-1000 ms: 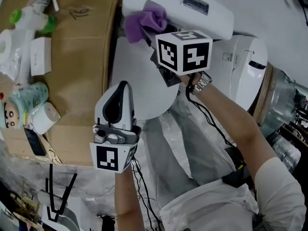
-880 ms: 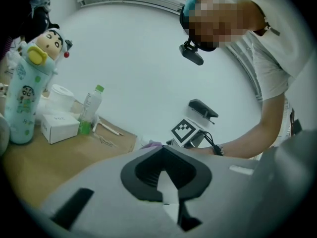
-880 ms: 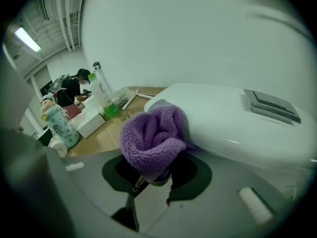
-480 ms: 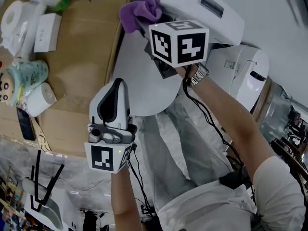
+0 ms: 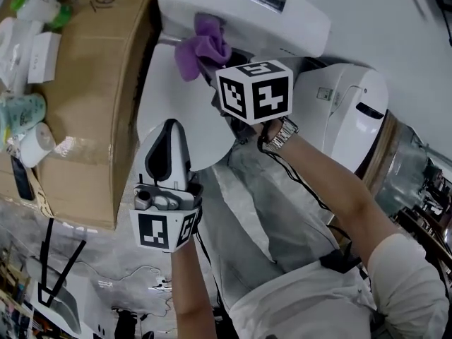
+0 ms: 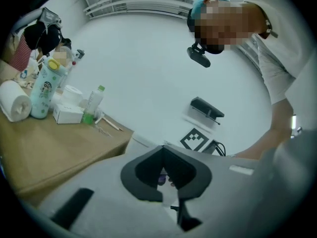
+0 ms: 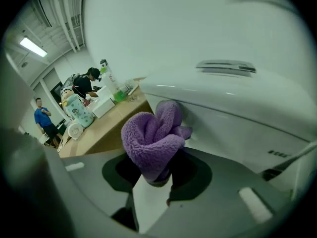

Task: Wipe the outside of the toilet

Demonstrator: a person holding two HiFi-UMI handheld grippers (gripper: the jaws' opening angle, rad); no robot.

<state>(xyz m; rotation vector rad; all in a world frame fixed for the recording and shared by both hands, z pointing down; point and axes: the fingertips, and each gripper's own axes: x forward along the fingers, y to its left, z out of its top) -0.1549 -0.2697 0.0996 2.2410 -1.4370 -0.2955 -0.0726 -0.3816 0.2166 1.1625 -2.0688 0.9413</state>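
Probably lab: toilet beside cluttered workbench

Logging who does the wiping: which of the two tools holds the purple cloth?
The right tool, shut on the purple cloth at the toilet; the left tool is shut on nothing.

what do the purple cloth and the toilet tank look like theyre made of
Purple cloth: soft fleece or microfibre, matte; its fuzzy nap shows.
Toilet tank: probably glazed ceramic, possibly plastic; smooth, glossy white with soft highlights.
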